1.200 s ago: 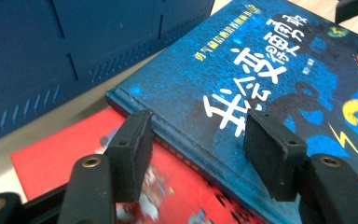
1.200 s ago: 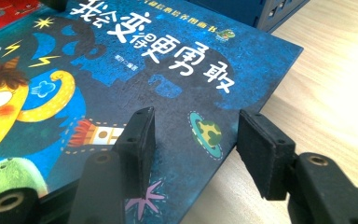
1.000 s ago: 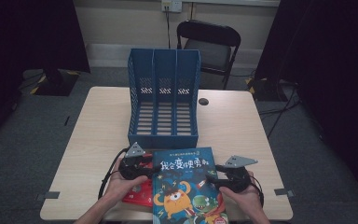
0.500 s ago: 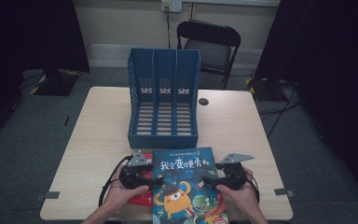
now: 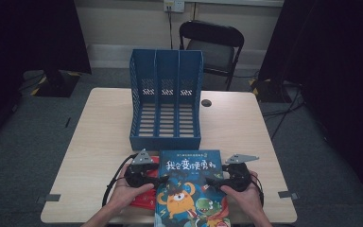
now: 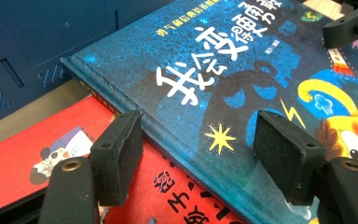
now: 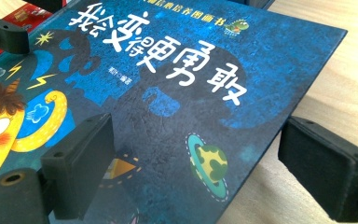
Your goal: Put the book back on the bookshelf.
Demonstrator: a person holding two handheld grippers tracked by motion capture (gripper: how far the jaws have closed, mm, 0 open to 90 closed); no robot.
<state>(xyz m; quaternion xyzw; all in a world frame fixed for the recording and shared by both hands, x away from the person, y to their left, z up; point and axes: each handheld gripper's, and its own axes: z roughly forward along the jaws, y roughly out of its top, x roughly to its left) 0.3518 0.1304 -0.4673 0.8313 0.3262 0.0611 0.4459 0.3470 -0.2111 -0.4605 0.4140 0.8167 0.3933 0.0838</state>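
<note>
Your left claw (image 5: 163, 179) and right claw (image 5: 211, 180) have just been opening; both stand open, straddling the blue book's (image 5: 189, 187) side edges. It lies atop a red book (image 6: 37, 149).

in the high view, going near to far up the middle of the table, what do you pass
blue picture book → blue three-slot file rack → black folding chair behind the table

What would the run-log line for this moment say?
blue book flat atop red book | left gripper open, straddling spine edge | right gripper open, just widened, straddling opposite edge | file rack beyond
</note>
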